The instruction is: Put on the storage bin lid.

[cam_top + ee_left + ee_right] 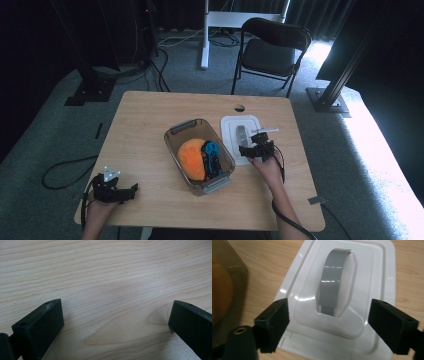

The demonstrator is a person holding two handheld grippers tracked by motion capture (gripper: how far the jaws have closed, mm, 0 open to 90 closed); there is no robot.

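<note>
At three o'clock of the clear bin (199,155) on the counter (150,120), the white lid (239,137) lies flat, touching the bin's side. Right hand-held gripper (256,148) hovers over the lid's near end, released. Its own view shows the lid's grey handle (333,281) at twelve o'clock between the wide-set jaws, nothing pressed. From above, an orange ball (192,159) and blue-black object (211,158) sit inside the bin. Left hand-held gripper (131,190) rests at seven o'clock, released, pointing across bare wood.
</note>
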